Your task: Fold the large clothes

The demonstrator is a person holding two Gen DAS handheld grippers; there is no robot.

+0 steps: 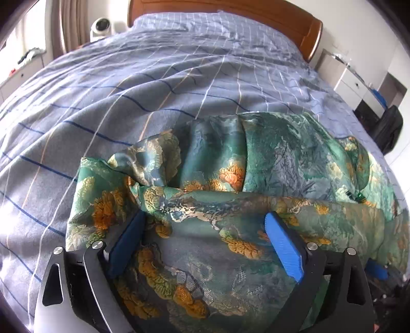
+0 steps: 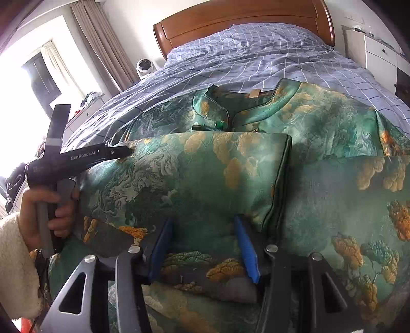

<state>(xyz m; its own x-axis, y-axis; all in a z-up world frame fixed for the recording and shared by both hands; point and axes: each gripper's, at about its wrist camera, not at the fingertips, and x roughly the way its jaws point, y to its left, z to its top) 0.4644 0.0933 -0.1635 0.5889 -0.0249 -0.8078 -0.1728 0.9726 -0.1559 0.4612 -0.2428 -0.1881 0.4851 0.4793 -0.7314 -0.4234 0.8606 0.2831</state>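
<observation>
Collar [image 2: 228, 102] right view only | left tool [image 1: 205, 228] jaws apart

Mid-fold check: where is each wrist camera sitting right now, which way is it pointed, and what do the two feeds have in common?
Left wrist: low over the garment, facing up the bed toward the headboard; shows the left gripper, blue fingers spread over fabric.
Right wrist: low over the folded garment, facing the headboard and collar; shows the right gripper, jaws apart, plus the person's left hand holding the other gripper's handle.
Shared: garment, checked bedspread, headboard, white round device beside the bed.
</observation>
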